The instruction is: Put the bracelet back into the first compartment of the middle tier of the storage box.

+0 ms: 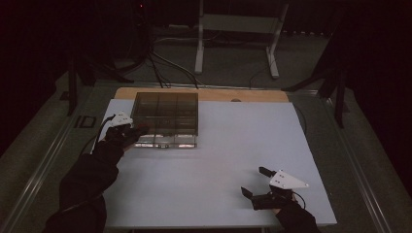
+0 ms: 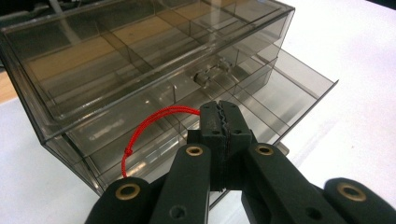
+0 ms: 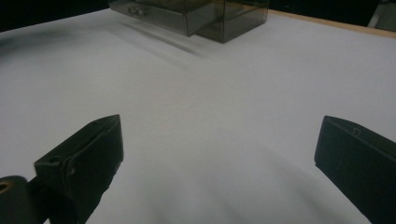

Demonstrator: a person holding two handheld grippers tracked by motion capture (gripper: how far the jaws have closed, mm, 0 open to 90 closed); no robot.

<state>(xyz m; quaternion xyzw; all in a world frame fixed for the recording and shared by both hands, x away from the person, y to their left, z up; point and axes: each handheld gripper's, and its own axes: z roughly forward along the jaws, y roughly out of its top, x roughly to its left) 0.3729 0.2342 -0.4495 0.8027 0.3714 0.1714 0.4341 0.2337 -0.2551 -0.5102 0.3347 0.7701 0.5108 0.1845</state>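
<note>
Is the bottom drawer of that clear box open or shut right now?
Open. The lower drawer sticks out past the box's front, and the left gripper, shut on the red cord loop, is at it.

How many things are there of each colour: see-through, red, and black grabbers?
See-through drawer box: 1
Red string loop: 1
Black grabbers: 2, the left gripper and the right gripper
Total: 4

Behind the left claw (image 2: 221, 122), the looped red cord's (image 2: 140, 133) lower end vanishes; the smoky clear plastic drawer box (image 2: 140, 60) is cut off beyond it.
</note>
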